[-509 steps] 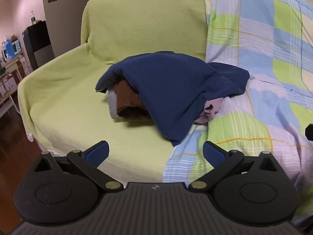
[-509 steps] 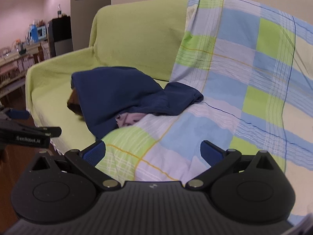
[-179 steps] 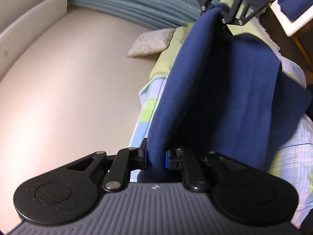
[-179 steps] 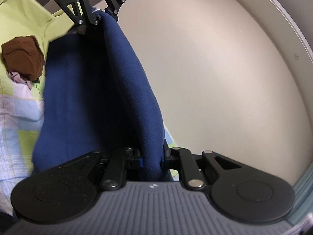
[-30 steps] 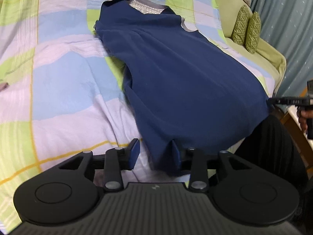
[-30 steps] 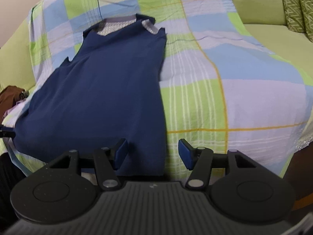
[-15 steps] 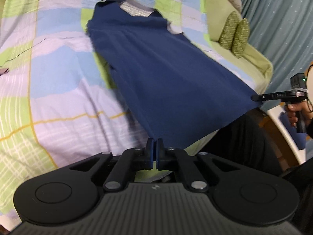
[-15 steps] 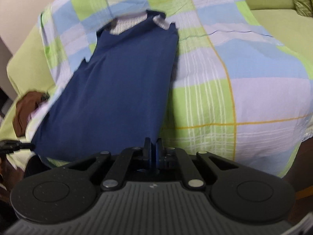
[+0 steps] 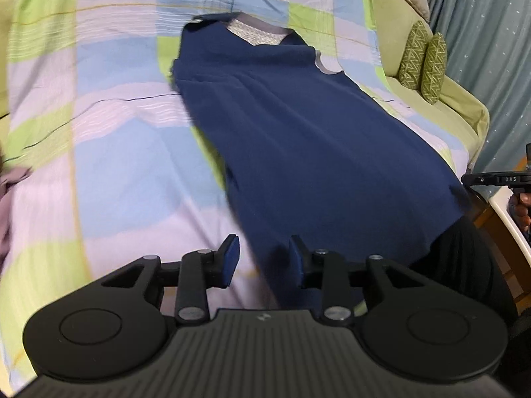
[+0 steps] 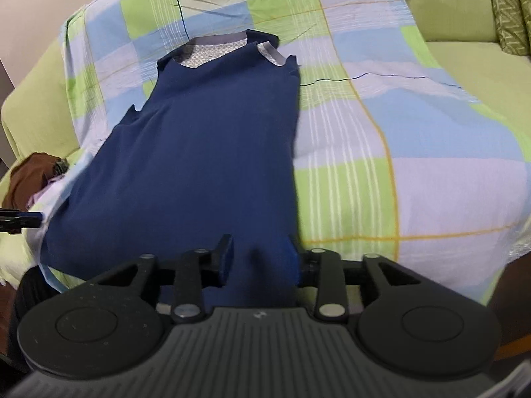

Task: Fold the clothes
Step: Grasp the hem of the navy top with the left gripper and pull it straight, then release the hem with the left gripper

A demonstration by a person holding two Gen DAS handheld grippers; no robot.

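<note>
A navy sleeveless garment (image 9: 315, 146) lies spread flat on the checked blanket (image 9: 126, 152), its grey-lined neck at the far end. My left gripper (image 9: 264, 257) is open, its jaws either side of the near left hem corner. In the right wrist view the same garment (image 10: 212, 152) lies lengthwise on the blanket (image 10: 415, 152). My right gripper (image 10: 259, 255) is open, with the near right hem corner lying between its jaws. The right gripper's tip (image 9: 494, 179) shows at the left view's right edge. The left gripper's tip (image 10: 20, 220) shows at the right view's left edge.
A brown garment (image 10: 30, 172) and a pale lilac one (image 9: 10, 192) lie bunched at the sofa's left. Two green patterned cushions (image 9: 423, 61) stand at the sofa's right end, with a teal curtain (image 9: 491, 33) behind. A white-topped wooden stand (image 9: 507, 222) is at the right.
Both grippers were shut on the hem corners half a second ago and have now opened. The hem has dropped onto the blanket and the garment lies flat.
</note>
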